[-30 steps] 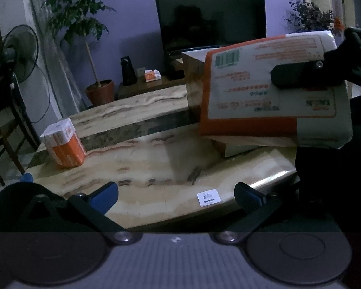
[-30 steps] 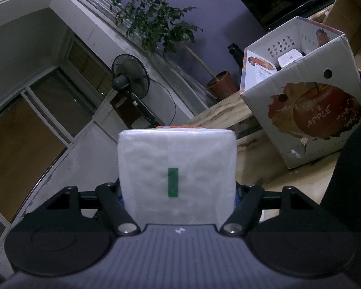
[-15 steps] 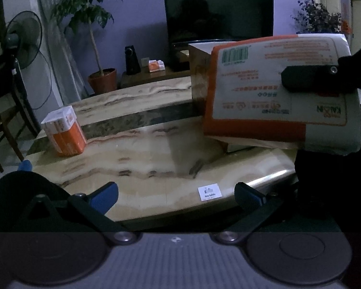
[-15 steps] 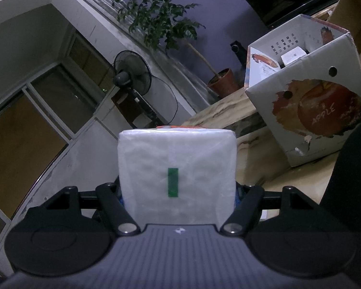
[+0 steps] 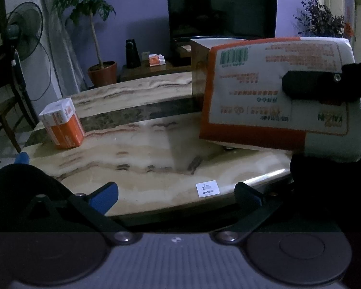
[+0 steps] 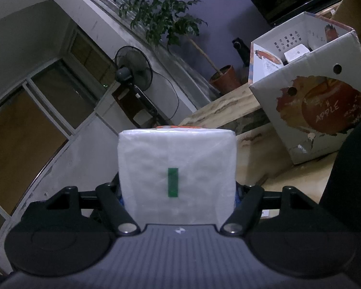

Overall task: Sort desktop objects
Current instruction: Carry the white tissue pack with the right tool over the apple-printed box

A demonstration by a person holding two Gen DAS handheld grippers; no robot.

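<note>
Out past your left claw (image 5: 175,192), far off to its left on the marble table (image 5: 142,180), a small orange-and-white tissue pack (image 5: 61,124) stands upright and alone. That claw itself is spread wide with nothing between its blue-padded tips, hanging low at the near table edge, just behind the white label stuck there (image 5: 207,188). Leave it parked; it has no part in this step, and the lone pack looks like the next pickup.

Ahead and to the right of the left claw, the big tissue pack (image 5: 276,96) hangs in the air, clear of the tabletop, with one dark finger of your other tool pressed flat across its printed face. Behind it sits the apple carton (image 5: 198,72).

Your right claw (image 6: 177,192) is pinching that same pack (image 6: 177,163) by its two sides; the white end with the green strip fills the gap between the tips. From this claw, the carton (image 6: 312,110) lies forward and to the right, its top open, with a small white item already inside at the back.

The step in hand looks like carrying the pack to the carton. Keep the squeeze even, since the soft wrap may give. Lift high enough to clear the carton's near wall, bring the pack over the opening, lower it inside, and only then let the tips part.
</note>
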